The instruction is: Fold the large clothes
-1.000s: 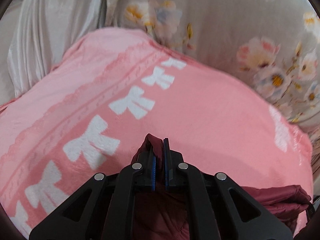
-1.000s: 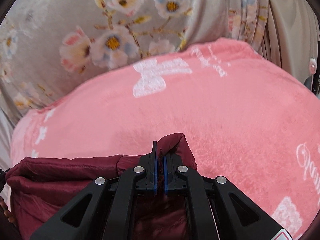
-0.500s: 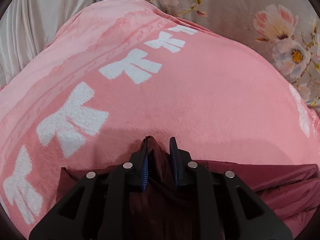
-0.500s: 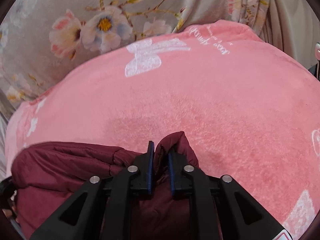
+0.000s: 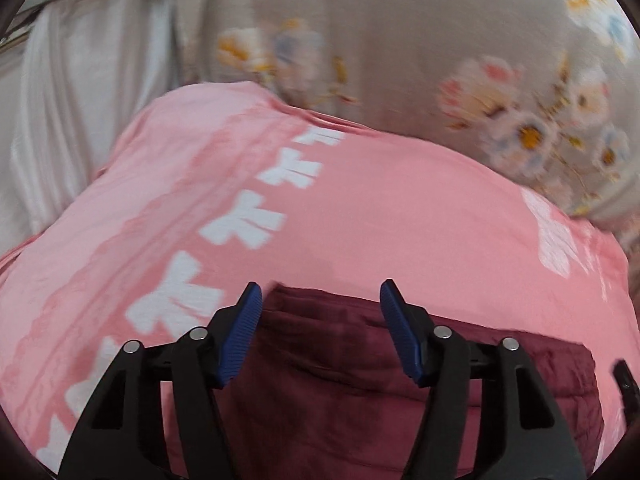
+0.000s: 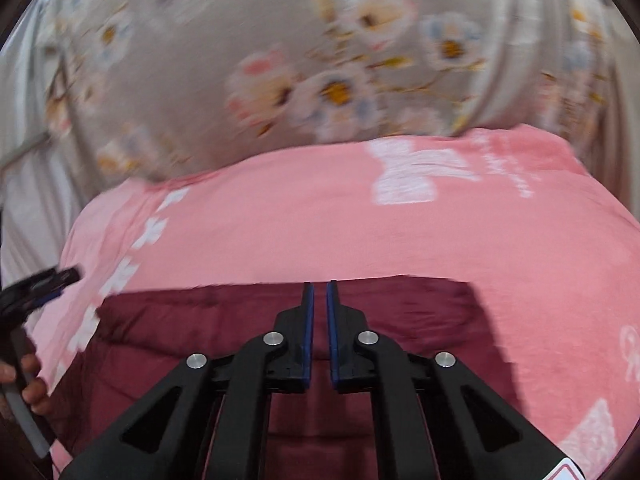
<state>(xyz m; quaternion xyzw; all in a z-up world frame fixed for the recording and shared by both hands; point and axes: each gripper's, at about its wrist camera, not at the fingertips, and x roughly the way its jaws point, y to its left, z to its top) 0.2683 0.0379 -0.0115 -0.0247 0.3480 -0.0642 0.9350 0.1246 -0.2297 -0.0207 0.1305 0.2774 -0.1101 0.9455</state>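
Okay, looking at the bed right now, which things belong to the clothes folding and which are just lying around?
Part of the job:
maroon garment, lying flat on the blanket
left tongs, open, just been opening, nothing between them
right tongs, shut, empty

Just lying about:
pink blanket with white bows, under the garment
floral sheet behind

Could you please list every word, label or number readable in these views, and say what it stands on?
No text can be read.
Pink blanket: white cursive lettering beside the bow print, too blurred to read.
Pink blanket, right edge: part of a pale cursive word, cut off and unreadable.
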